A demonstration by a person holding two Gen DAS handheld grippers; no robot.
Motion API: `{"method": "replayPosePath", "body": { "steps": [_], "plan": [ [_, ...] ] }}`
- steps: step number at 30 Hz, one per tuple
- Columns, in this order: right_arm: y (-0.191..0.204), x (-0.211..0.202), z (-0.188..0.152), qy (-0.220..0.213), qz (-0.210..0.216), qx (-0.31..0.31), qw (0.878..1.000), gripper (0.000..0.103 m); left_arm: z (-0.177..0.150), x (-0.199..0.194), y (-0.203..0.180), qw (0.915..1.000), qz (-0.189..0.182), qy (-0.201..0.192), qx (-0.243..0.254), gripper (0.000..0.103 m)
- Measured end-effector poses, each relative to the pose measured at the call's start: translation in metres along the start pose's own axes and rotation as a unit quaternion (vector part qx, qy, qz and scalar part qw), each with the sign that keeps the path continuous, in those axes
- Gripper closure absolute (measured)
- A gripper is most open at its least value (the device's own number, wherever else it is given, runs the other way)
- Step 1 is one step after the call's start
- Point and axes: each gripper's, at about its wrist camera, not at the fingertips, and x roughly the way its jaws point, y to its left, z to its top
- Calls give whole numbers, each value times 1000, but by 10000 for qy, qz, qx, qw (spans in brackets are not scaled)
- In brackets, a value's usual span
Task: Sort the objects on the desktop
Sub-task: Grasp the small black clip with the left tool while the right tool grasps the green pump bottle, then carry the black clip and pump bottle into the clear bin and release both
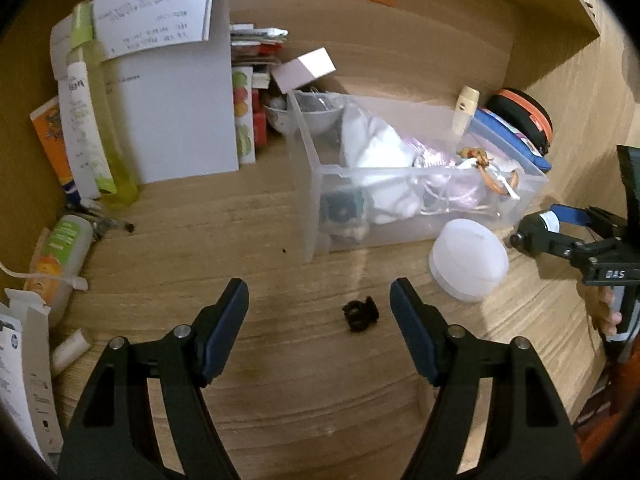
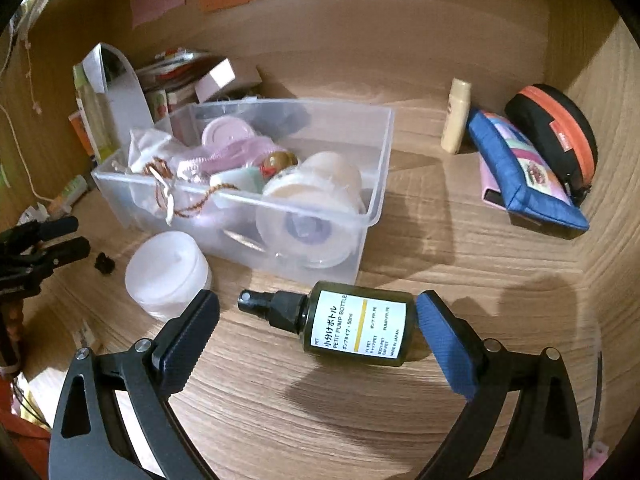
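- Wooden desk [image 2: 460, 248] holds a clear bin [image 2: 372, 184] for sorted bits.
- Right claw [image 2: 318, 328] stands spread around the lying pump bottle [image 2: 356, 328], not pinching.
- Left claw [image 1: 320, 308] stands spread beside a small black clip [image 1: 360, 314].

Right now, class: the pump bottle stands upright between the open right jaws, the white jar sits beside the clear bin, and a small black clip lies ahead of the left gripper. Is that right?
One thing is wrong. The pump bottle lies on its side, not upright, as the right wrist view shows. It is between the open jaws of the right gripper; the white jar sits beside the clear bin, and the black clip lies ahead of the left gripper.
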Motion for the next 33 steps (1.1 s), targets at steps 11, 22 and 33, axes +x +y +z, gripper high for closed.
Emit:
{"method": "replayPosePath", "body": {
  "steps": [11, 22, 33],
  "plan": [
    [-2, 23, -1, 436, 198, 48, 9988, 5, -2, 14, -14, 9987, -88, 420, 283, 47],
    [2, 29, 0, 599, 371, -25, 9975, 7, -1, 23, -15, 9973, -229, 625, 312, 69],
    [-5, 11, 1, 85, 508, 181, 9985, 7, 0, 25, -15, 9970, -247, 612, 410, 82]
  ]
}}
